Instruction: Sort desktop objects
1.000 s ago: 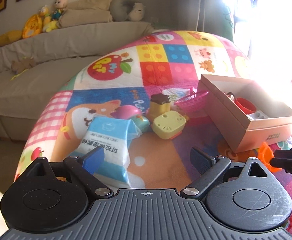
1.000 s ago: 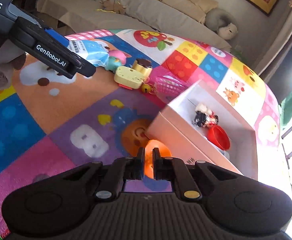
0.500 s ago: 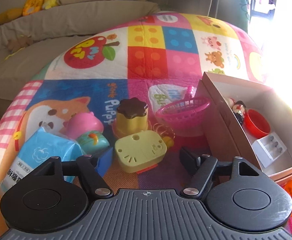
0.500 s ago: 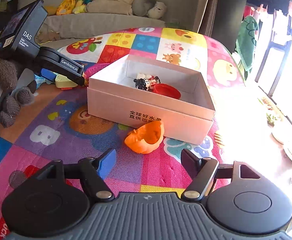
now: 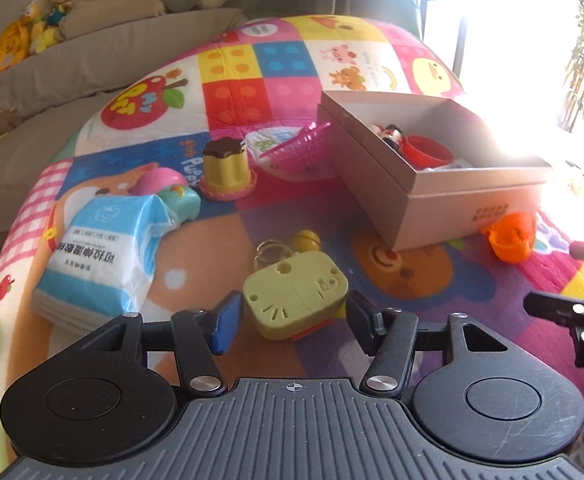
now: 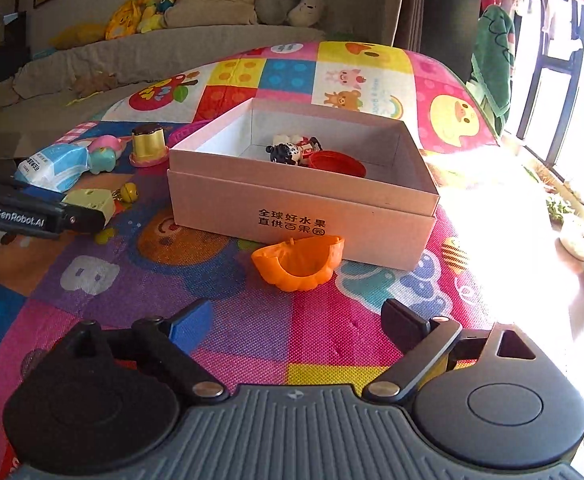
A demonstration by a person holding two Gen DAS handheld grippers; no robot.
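My left gripper [image 5: 292, 320] is open, its fingers on either side of a yellow-green cat-face toy [image 5: 296, 292] with a key ring and bell, which lies on the play mat; the pads stand close to its sides. My right gripper [image 6: 296, 324] is open and empty, a short way in front of an orange pumpkin-shaped cup [image 6: 298, 260] lying on its side against the pink cardboard box [image 6: 304, 216]. The box holds a small figure [image 6: 292, 150] and a red bowl [image 6: 338, 164]. The box also shows in the left wrist view [image 5: 432, 196].
On the mat lie a blue tissue pack [image 5: 104, 248], a pink and teal toy [image 5: 172, 192], a yellow pudding toy [image 5: 226, 168] and a pink basket [image 5: 300, 148]. A grey sofa with plush toys [image 6: 196, 40] stands behind. Bright windows are at the right.
My left gripper has come down around the yellow-green toy, which now lies apart from the other toys. My right gripper opened from shut and pulled back from the orange cup.
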